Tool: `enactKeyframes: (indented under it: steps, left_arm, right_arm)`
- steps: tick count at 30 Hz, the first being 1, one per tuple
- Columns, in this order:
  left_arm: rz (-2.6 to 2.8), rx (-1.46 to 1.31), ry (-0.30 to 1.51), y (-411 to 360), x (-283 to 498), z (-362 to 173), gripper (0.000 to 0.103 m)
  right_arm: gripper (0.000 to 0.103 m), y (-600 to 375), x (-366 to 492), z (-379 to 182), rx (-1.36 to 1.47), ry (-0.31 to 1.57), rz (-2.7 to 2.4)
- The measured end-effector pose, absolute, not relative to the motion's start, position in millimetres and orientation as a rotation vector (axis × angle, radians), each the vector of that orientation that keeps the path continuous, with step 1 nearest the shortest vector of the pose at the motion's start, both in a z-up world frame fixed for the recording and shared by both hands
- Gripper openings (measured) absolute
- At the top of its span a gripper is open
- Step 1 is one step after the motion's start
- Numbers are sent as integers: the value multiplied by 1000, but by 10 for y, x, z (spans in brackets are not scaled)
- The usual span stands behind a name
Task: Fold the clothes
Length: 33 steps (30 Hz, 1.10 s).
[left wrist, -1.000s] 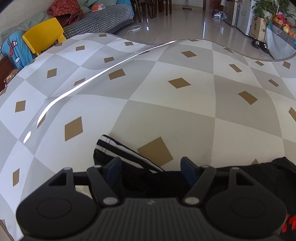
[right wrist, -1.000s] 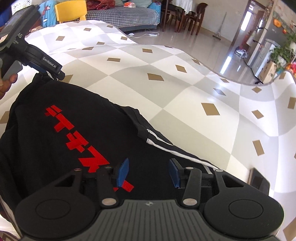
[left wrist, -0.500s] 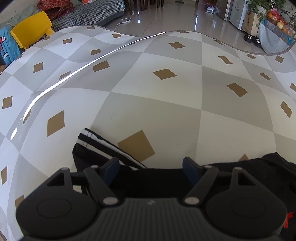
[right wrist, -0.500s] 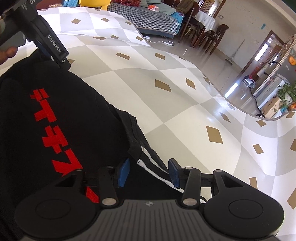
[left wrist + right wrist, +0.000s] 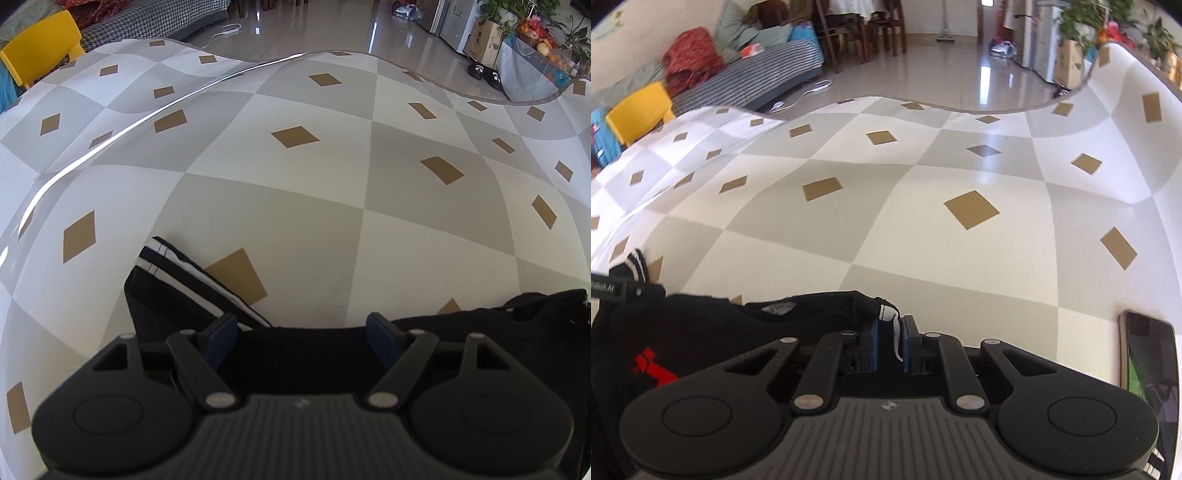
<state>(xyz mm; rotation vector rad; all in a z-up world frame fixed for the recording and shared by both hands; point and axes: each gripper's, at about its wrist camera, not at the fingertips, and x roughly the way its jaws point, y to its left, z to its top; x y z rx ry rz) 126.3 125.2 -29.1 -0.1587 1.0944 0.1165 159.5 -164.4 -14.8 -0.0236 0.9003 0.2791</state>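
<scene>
A black garment [image 5: 306, 345] with white stripes and red lettering lies on the checkered table [image 5: 295, 206]. My left gripper [image 5: 303, 338] is open, its blue pads wide apart over the garment's top edge, beside a white-striped sleeve [image 5: 184, 269]. In the right wrist view the same garment [image 5: 720, 332] fills the lower left. My right gripper [image 5: 889, 341] is shut on a striped edge of the garment [image 5: 886, 312]. The left gripper's body [image 5: 613, 290] shows at the far left.
A phone [image 5: 1148, 354] lies on the table at the right, close to my right gripper. Beyond the table's far edge are a yellow chair [image 5: 40, 48], a sofa [image 5: 746, 81], shoes [image 5: 484, 72] and plants on a tiled floor.
My right gripper has swung round to face the far side and closed on the garment's striped edge. My left gripper stayed open and shifted slightly along the garment's top edge.
</scene>
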Motion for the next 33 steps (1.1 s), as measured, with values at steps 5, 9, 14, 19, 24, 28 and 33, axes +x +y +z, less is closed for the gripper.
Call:
enactKeyframes:
  steps: [5, 9, 14, 19, 24, 28, 33]
  left_arm:
    - [49, -177, 1114, 1173, 1261, -301, 76]
    - [-16, -179, 1133, 1091, 1251, -319, 77]
    - [-60, -140, 1145, 982, 1222, -336, 87]
    - [-54, -143, 1145, 981, 1214, -326, 87]
    - [-51, -145, 1148, 987, 1209, -322, 88]
    - [-46, -137, 1148, 988, 1210, -321, 88]
    - [-12, -128, 1154, 1024, 1224, -337, 88]
  right_arm:
    - [11, -1739, 1700, -104, 50, 891, 185]
    - [11, -1760, 1784, -156, 3, 921, 70]
    - [25, -1719, 1800, -91, -48, 898, 45]
    - [32, -1604, 1773, 107, -61, 801, 142]
    - [36, -1384, 1755, 94, -40, 817, 379]
    - [39, -1145, 1702, 4, -93, 833, 530]
    - [42, -942, 1670, -120, -163, 835, 602]
